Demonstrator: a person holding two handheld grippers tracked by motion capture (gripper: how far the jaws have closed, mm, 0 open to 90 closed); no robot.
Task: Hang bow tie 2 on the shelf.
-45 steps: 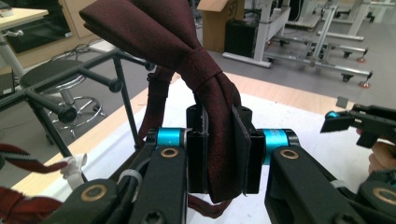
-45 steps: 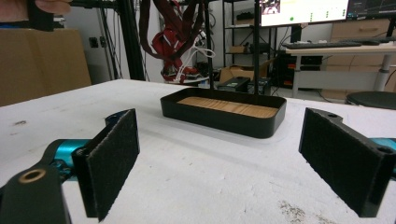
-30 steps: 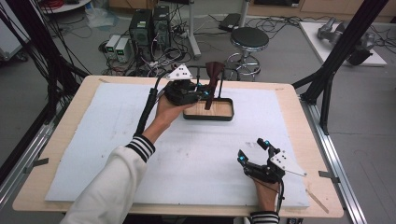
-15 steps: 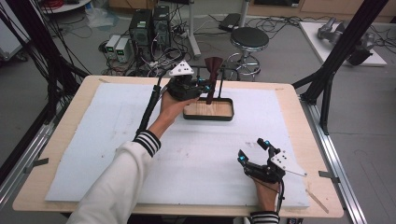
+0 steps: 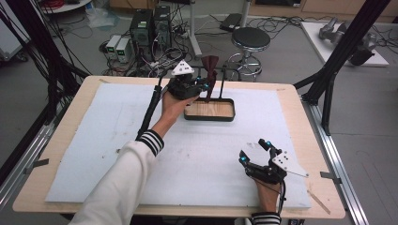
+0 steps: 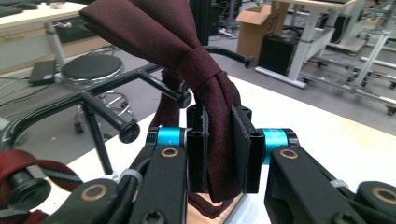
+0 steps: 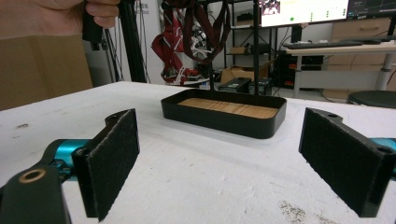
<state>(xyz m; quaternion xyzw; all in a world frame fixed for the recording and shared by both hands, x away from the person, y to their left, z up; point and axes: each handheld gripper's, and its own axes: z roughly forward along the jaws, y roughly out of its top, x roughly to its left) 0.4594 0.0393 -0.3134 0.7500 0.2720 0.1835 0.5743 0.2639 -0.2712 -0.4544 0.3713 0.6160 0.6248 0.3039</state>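
Note:
My left gripper (image 5: 201, 85) is shut on a dark red necktie (image 5: 210, 63) at the far side of the table, above the back-left corner of the black tray (image 5: 209, 118). In the left gripper view the tie (image 6: 187, 51) is pinched between both pads just below its knot, close to the black pegs of a rack (image 6: 126, 130). A striped red tie (image 6: 32, 163) hangs on a nearer peg. My right gripper (image 5: 254, 151) rests open near the front right of the table. Nothing is between its pads (image 7: 112, 158), and it faces the wood-bottomed tray (image 7: 219, 120).
The rack's thin black posts (image 5: 221, 84) rise from the back of the tray. Several red ties (image 7: 187, 32) hang from it. A white foam sheet (image 5: 94, 140) covers the wooden table. A stool (image 5: 251, 40) and computer cases (image 5: 150, 28) stand on the floor beyond the far edge.
My left gripper has shifted slightly away and upward with the tie still in it. The right gripper has stayed where it was.

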